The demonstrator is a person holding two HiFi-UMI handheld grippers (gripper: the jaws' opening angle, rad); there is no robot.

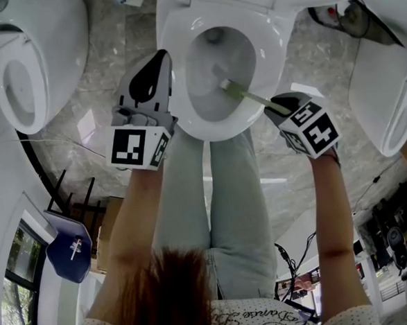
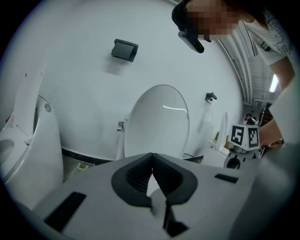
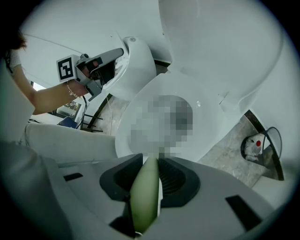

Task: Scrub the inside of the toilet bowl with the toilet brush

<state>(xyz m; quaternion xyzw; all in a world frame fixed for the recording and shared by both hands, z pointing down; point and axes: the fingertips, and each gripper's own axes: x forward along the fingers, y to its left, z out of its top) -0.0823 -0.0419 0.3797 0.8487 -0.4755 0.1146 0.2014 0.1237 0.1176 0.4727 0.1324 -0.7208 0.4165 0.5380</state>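
The white toilet bowl [image 1: 181, 38] sits at top centre of the head view with its lid [image 2: 157, 122] raised. A toilet brush with a pale green handle [image 1: 249, 96] reaches down into the bowl, and its head [image 1: 223, 85] lies against the inner wall. My right gripper [image 1: 275, 107] is shut on the handle [image 3: 146, 192] at the bowl's front right rim. My left gripper [image 1: 160, 57] hovers by the left rim, shut with nothing between its jaws. The bowl's inside is partly hidden in the right gripper view.
Another white toilet [image 1: 23, 67] stands to the left and a third fixture [image 1: 394, 110] to the right. A black wire holder with a red-and-white item [image 3: 255, 145] sits on the marble floor right of the bowl. My legs [image 1: 219, 192] stand just before the rim.
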